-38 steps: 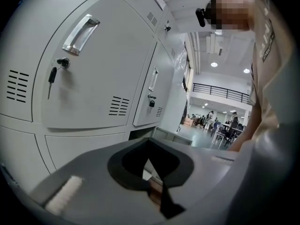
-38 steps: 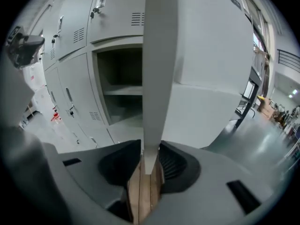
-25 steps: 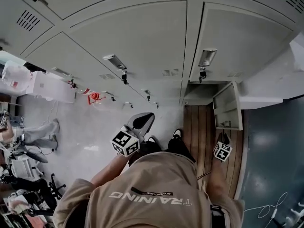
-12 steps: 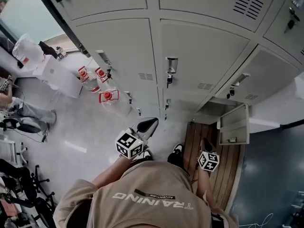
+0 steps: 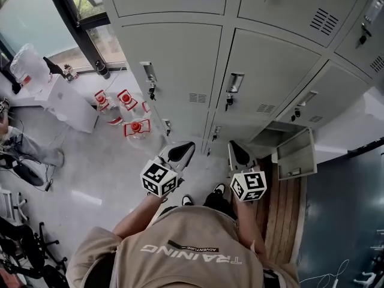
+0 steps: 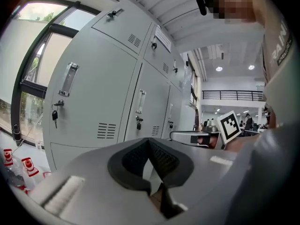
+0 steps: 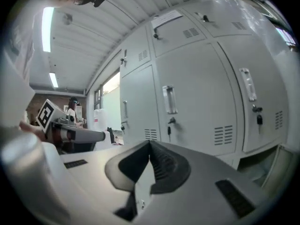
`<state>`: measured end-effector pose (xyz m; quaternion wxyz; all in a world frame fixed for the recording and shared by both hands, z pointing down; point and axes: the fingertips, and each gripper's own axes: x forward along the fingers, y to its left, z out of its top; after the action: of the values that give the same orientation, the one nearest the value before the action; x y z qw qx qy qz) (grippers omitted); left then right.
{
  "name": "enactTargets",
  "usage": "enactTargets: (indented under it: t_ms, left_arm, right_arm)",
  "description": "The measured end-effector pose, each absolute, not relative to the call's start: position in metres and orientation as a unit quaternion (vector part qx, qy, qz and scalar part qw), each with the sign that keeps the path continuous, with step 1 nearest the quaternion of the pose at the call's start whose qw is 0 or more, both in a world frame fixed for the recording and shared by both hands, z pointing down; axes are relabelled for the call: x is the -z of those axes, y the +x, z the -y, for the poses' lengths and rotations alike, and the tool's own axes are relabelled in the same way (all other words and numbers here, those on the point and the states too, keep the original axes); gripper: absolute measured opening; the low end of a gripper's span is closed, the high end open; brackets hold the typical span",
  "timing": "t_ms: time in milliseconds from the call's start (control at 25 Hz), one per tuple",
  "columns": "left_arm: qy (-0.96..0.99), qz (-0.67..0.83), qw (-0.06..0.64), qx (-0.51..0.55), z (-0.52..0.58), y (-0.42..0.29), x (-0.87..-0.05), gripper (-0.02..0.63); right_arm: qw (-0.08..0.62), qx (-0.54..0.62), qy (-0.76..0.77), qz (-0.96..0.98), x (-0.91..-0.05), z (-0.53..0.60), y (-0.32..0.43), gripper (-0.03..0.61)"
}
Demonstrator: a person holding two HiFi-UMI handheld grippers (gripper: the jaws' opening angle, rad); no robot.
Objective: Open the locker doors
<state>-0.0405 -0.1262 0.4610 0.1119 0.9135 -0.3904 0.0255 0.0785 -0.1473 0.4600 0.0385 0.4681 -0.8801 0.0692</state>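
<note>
Facing the grey locker bank, I hold both claws out toward it, neither touching anything. The left claw (image 5: 184, 149) is closed, its pads pressed together on nothing, and the right claw (image 5: 235, 149) is likewise closed and empty. I judge the middle door (image 5: 264, 65), which is closed, to be the next one. Its handle (image 5: 234, 82) lies at twelve o'clock from the right claw in the head view and well apart from it. In the right gripper view that handle sits at one o'clock. Its long axis runs up and down the door, and a key (image 5: 228, 103) hangs from the lock just below. The right claw is the nearer one. The left claw sits closer to the left door (image 5: 180, 59), whose handle (image 5: 149, 72) lies at eleven o'clock from it. Either claw must, I judge, open before it can take a handle. At three o'clock from the right claw a low locker (image 5: 264, 138) already stands open with its door (image 5: 295, 156) swung out. I make out nothing in the part of its inside that shows. Clear jugs with red caps (image 5: 136, 128) stand on the floor at ten o'clock from the left claw, and I cannot tell their contents.
</note>
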Motion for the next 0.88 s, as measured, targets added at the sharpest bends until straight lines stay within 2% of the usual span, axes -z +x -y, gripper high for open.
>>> enactTargets:
  t_ms: [80, 320, 680, 880]
  left_arm:
    - [0.914, 0.393, 0.1, -0.022, 0.118, -0.112, -0.454, 0.006]
    - [0.919, 0.384, 0.09, -0.005, 0.14, -0.16, -0.444, 0.006]
    - [0.908, 0.409, 0.09, -0.016, 0.185, -0.181, -0.454, 0.006]
    - [0.907, 0.407, 0.103, -0.024, 0.197, -0.179, -0.462, 0.006]
  right_arm:
    - [0.049, -0.042, 0.446, 0.893, -0.443, 0.138, -0.004, 0.011]
    - [0.064, 0.07, 0.457, 0.885, -0.386, 0.177, -0.054, 0.012]
    - [0.057, 0.09, 0.491, 0.865, -0.368, 0.272, -0.062, 0.014]
    - [0.06, 0.074, 0.479, 0.873, -0.37, 0.291, -0.07, 0.074]
